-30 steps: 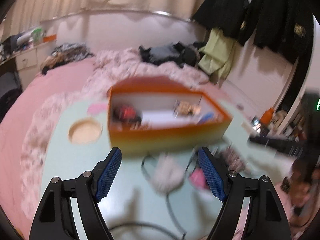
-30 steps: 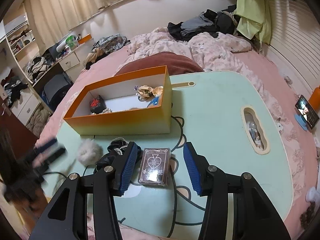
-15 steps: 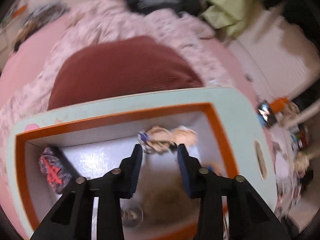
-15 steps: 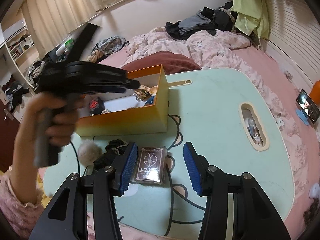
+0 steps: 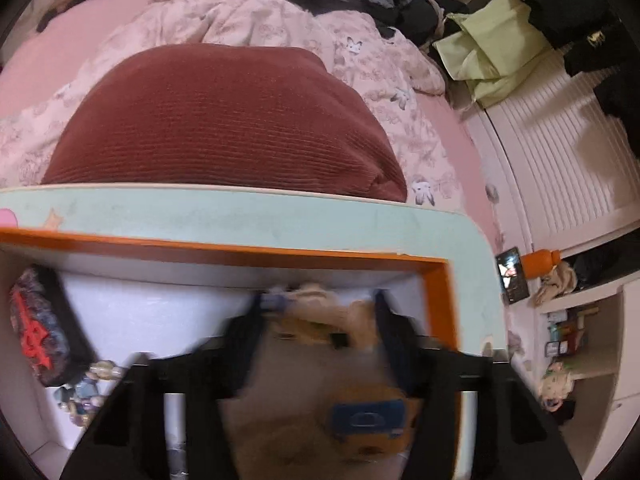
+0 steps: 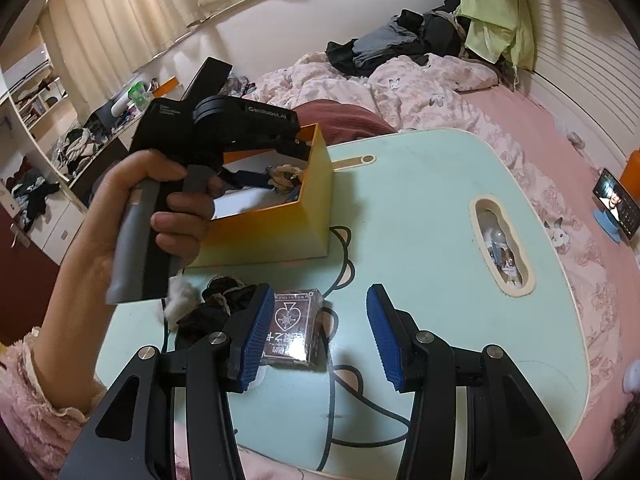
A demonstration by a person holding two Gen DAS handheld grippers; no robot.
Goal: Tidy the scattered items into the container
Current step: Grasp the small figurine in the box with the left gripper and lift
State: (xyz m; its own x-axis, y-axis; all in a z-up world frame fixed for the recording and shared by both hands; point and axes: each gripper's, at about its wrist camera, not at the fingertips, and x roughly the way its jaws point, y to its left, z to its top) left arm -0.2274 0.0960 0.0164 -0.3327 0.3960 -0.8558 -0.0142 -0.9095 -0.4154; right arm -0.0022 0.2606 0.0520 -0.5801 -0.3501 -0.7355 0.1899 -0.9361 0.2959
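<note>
Left claw (image 5: 316, 320) inside box (image 5: 436, 300), jaws just reopening slightly, narrow around doll (image 5: 320, 316); clear it before lifting. Right claw (image 6: 320, 332) half-open over cards (image 6: 294, 330) at 6 o'clock.

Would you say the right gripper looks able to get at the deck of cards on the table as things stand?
Probably yes: the deck of cards lies flat just ahead of the right gripper, beside its left pad, jaws open; only the black fabric sits close by.

Left wrist view: fingers (image 5: 384, 332) smeared by motion blur; tan object (image 5: 320, 316) between them unidentifiable, perhaps a doll. Orange box (image 5: 436, 292) cut off at left edge. Right wrist view: box contents mostly hidden behind hand (image 6: 148, 208).
</note>
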